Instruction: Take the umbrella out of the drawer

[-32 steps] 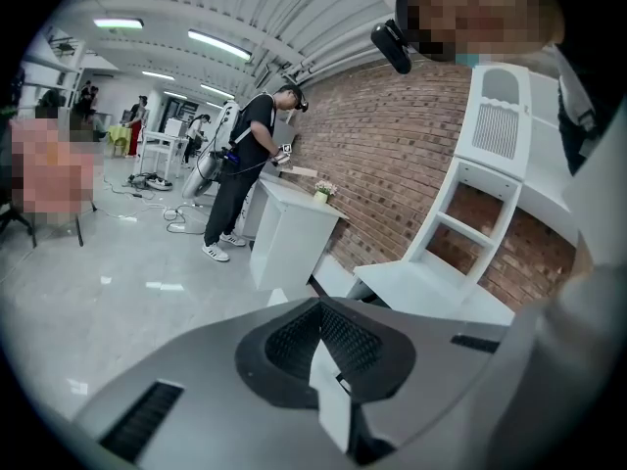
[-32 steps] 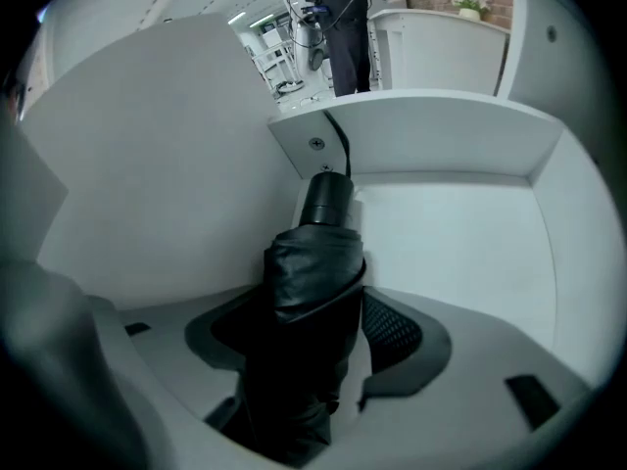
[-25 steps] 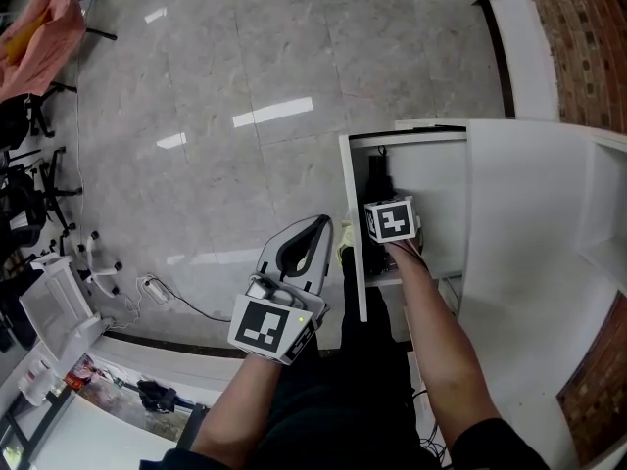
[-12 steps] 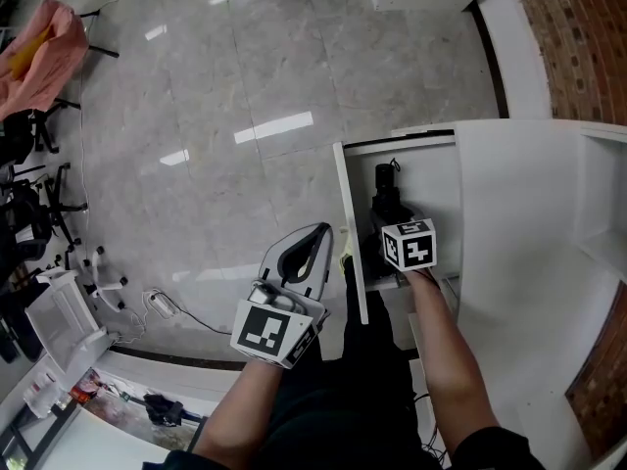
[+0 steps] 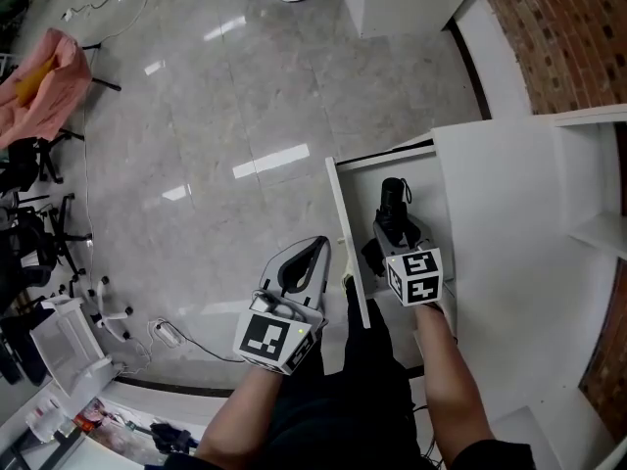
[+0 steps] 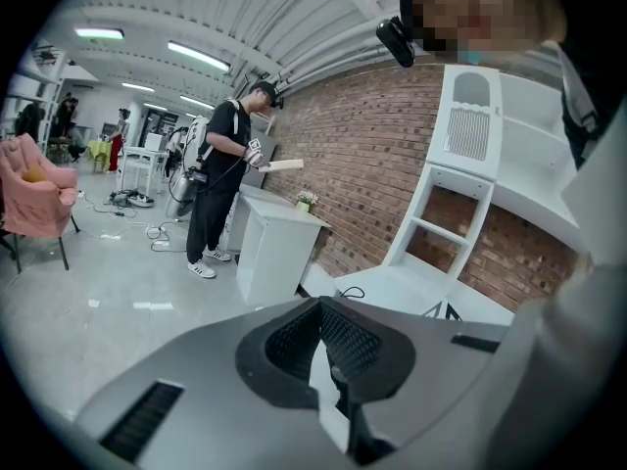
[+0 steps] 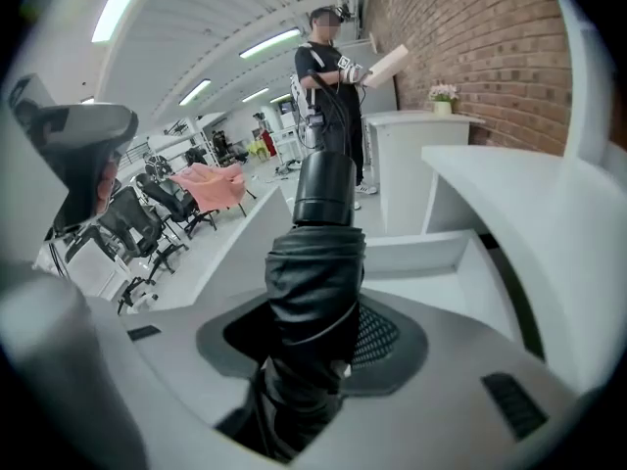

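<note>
Room, head view: grey polished floor (image 5: 245,96) with streaks of lamp glare; a brick wall (image 5: 568,27) runs along the upper right, and a pink cloth (image 5: 44,71) is draped over a stand at the left.
Furniture, head view: a white drawer (image 5: 345,233) stands pulled out of a white shelf unit (image 5: 509,223).
Umbrella, head view: the umbrella (image 5: 394,213) is black, folded and strapped short; it sits over the open drawer, its stubby handle pointing away from the person.
Right gripper, head view: the right gripper (image 5: 400,241) holds the umbrella's near end.
Left gripper, head view: the left gripper (image 5: 312,253) hangs over the floor just beside the drawer front.
Room, left gripper view: long hall with ceiling strip lights, a brick wall, a standing person (image 6: 220,179) in black and a white cabinet (image 6: 274,248).
Jaws, left gripper view: the left gripper's tips meet, with nothing held.
Room, right gripper view: same hall, office chairs at the left, drawer walls below.
Umbrella, right gripper view: crumpled black fabric below a smooth cylindrical handle (image 7: 324,189).
Jaws, right gripper view: they have just been closing, and the pads (image 7: 377,336) press on the umbrella's fabric.
</note>
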`<state>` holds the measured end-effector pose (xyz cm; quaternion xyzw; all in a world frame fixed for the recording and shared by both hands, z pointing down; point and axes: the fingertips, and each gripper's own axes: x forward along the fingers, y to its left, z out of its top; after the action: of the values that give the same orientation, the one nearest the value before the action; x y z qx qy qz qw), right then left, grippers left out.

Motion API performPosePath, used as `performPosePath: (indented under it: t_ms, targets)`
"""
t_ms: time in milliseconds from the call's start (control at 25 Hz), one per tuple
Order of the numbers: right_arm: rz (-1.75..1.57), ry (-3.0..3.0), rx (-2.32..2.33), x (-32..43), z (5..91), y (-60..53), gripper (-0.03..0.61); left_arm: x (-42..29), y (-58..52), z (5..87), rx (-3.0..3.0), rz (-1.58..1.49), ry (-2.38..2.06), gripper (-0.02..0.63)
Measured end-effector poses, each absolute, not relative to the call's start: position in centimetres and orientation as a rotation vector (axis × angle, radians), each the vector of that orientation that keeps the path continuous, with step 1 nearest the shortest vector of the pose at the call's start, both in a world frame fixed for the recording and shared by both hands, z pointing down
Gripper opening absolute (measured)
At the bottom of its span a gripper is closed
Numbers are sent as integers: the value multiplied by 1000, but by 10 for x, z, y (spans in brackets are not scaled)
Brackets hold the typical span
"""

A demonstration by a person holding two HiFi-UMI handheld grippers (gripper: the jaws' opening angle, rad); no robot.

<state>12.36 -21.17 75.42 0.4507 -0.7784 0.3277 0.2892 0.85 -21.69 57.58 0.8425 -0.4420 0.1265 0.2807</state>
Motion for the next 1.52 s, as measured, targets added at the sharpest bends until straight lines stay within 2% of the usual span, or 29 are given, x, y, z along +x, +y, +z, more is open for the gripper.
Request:
performPosePath:
  t_ms: [720,1520]
  targets:
    - [689,-2232,1495,133,565,-182,176,-14,-175,473,2410,258,-1128,6]
    - [401,-2361,1642,96,385,-132,176,-58,-135,347,2541,145,-1164,6]
